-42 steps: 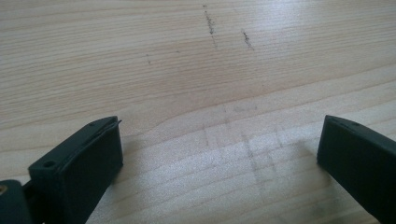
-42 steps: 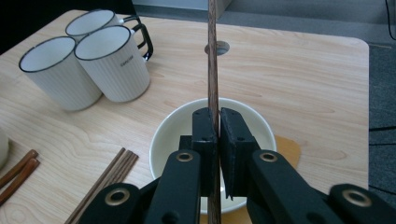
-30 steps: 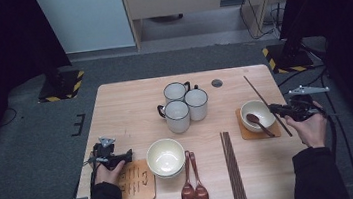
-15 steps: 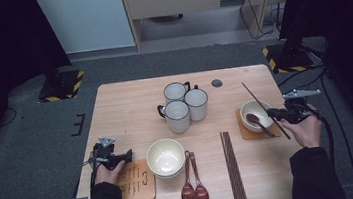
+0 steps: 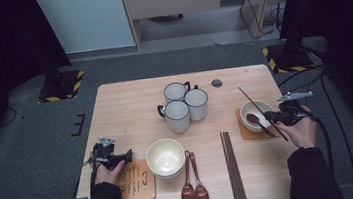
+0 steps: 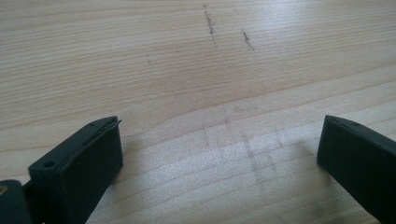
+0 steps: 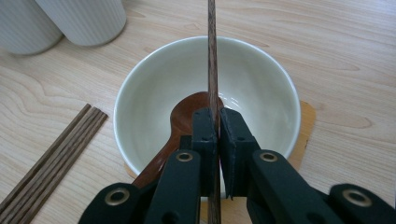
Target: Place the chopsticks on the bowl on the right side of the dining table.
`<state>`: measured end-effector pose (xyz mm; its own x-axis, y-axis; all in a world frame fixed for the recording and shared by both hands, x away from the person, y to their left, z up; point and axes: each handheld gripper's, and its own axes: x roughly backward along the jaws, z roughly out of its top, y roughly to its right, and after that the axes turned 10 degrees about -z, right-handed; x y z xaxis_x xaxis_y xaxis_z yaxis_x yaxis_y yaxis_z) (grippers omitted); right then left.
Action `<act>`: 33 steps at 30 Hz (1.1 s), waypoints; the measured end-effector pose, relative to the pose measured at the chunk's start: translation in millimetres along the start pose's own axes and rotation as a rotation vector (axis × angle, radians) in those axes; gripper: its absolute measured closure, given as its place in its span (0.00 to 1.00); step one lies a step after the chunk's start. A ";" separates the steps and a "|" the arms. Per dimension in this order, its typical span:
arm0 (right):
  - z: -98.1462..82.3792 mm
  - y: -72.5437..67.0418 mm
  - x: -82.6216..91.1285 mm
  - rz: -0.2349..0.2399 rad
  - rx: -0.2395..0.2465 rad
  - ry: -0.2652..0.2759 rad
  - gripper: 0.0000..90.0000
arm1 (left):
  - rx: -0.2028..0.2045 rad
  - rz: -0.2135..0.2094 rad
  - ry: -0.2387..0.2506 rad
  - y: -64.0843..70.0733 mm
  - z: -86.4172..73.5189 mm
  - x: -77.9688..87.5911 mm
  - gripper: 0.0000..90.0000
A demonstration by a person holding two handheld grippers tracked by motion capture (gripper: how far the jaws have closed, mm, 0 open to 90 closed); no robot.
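My right gripper (image 5: 272, 117) (image 7: 215, 117) is shut on a single dark wooden chopstick (image 5: 249, 99) (image 7: 212, 56). It holds the stick slanted across a white bowl (image 5: 255, 108) (image 7: 140, 79) at the table's right. The bowl stands on a wooden coaster (image 5: 242, 129) (image 7: 306, 121) and has a brown spoon (image 5: 253, 118) (image 7: 187, 109) in it. At the front left my left gripper (image 5: 128, 156) (image 6: 219, 135) stands open, low over bare tabletop (image 6: 187, 60), with nothing between its jaws.
Three white mugs (image 5: 185, 103) (image 7: 79, 14) stand mid-table. Nearer the front are an empty white bowl (image 5: 165, 156), two brown spoons (image 5: 194, 188) and a bundle of chopsticks (image 5: 232, 166) (image 7: 46, 158). An engraved wooden coaster (image 5: 136, 182) lies beside the left hand. A small dark disc (image 5: 217, 83) sits at the back.
My right gripper has sunk a little toward the bowl with the chopstick still in its grip. The left gripper has stayed where it was.
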<state>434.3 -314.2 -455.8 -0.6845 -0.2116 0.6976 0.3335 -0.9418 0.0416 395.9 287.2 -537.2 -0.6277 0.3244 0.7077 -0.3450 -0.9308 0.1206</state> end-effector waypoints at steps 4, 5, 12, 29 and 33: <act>-0.4 -2.7 -2.5 -0.003 0.005 -0.011 0.95 | 0.000 0.000 0.000 0.0 0.0 0.0 0.00; -0.5 -3.1 -2.8 -0.004 0.009 -0.014 0.95 | 0.000 0.000 0.000 0.0 0.0 0.0 0.00; -0.7 -3.3 -3.8 -0.006 0.018 -0.009 0.95 | 0.000 0.000 0.000 0.0 0.0 0.0 0.00; 1.2 0.0 9.5 -0.010 -0.017 0.058 0.81 | 0.000 0.000 0.000 0.0 0.0 0.0 0.00; 2.0 -0.4 18.9 -0.004 -0.038 0.080 0.78 | 0.000 0.000 0.000 0.0 0.0 0.0 0.00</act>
<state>422.5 -317.2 -441.2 -0.7357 -0.2268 0.6382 0.3073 -0.9515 0.0160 396.0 287.2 -537.2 -0.6280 0.3244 0.7074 -0.3448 -0.9309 0.1208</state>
